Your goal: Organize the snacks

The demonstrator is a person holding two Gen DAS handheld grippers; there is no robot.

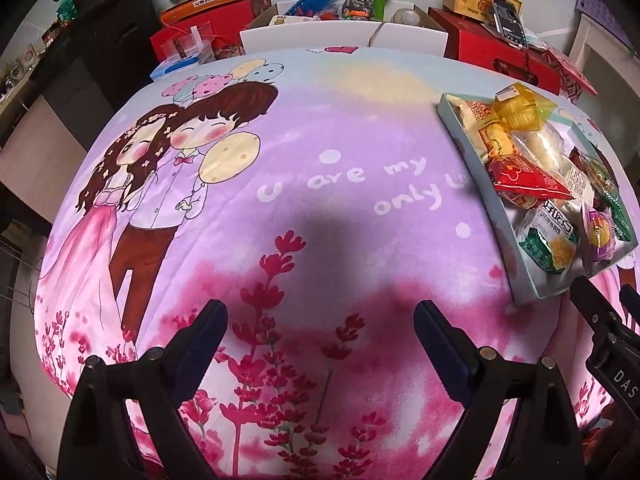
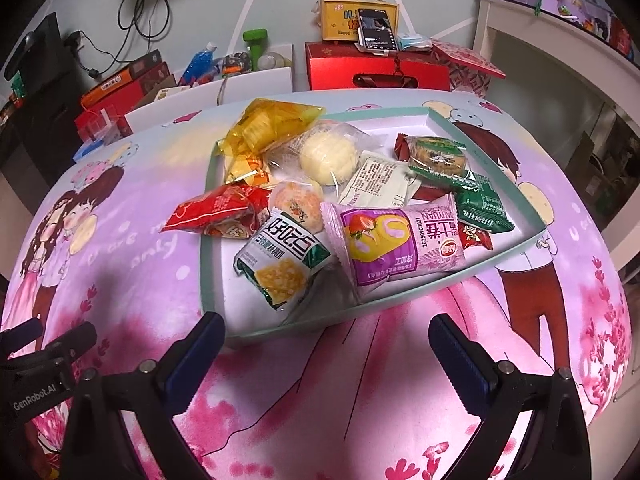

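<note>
We see both views lit brightly and evenly from above, colours saturated. A soft dark shadow (image 1: 320, 248) falls at centre on the printed cloth (image 1: 360, 140). Fisheye bending curves the edges; corners darken. Focus stays sharp.

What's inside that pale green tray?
The tray holds wrapped snacks: a pink strawberry roll packet, a green cracker packet, a round pale bun and a yellow bag. The heap may cover more underneath.

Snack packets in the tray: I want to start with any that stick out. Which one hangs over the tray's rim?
The red packet. It lies across the tray's left rim, one end out over the cloth; the others lie inside.
</note>
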